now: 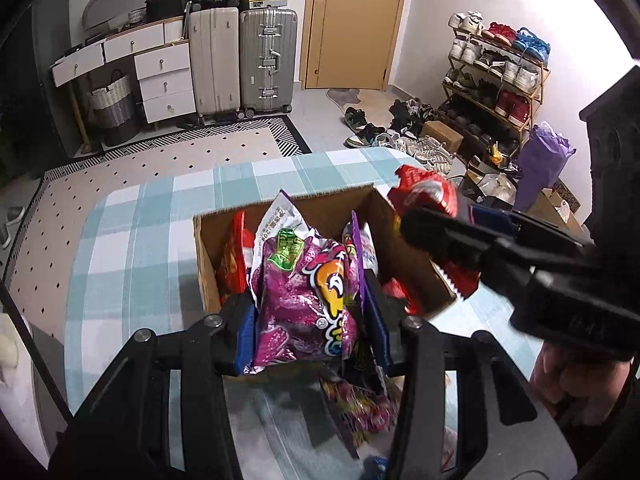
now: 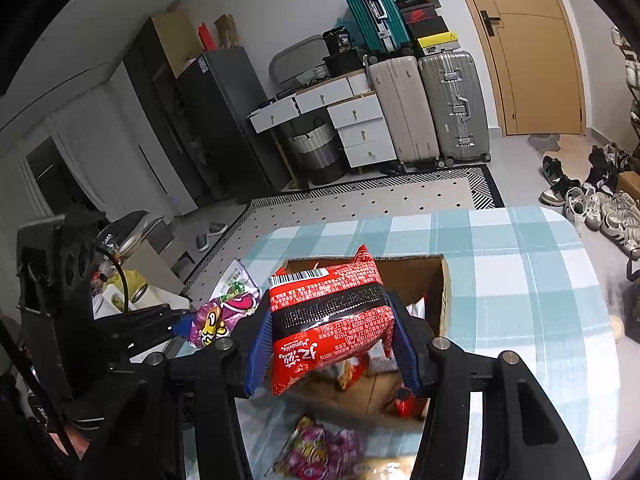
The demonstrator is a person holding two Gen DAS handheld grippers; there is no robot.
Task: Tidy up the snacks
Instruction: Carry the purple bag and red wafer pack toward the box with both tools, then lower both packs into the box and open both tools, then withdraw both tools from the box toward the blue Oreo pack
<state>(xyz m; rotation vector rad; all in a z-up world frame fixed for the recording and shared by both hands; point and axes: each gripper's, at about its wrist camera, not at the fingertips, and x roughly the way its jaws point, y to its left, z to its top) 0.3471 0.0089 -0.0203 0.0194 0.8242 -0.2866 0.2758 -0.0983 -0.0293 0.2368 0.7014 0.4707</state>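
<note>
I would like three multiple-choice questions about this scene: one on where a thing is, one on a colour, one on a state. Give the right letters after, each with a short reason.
1. Where is the cardboard box?
A. on the checked tablecloth
B. on the floor rug
C. on the shoe rack

2. What colour is the packet in the right gripper?
A. green
B. red
C. yellow

3. What is the state of the left gripper?
A. open and empty
B. shut on a purple snack bag
C. lying on the table

Answers:
1 A, the tablecloth shows all around the box.
2 B, the red packet sits between the blue pads.
3 B, the purple snack bag is pinched between its fingers.
</note>
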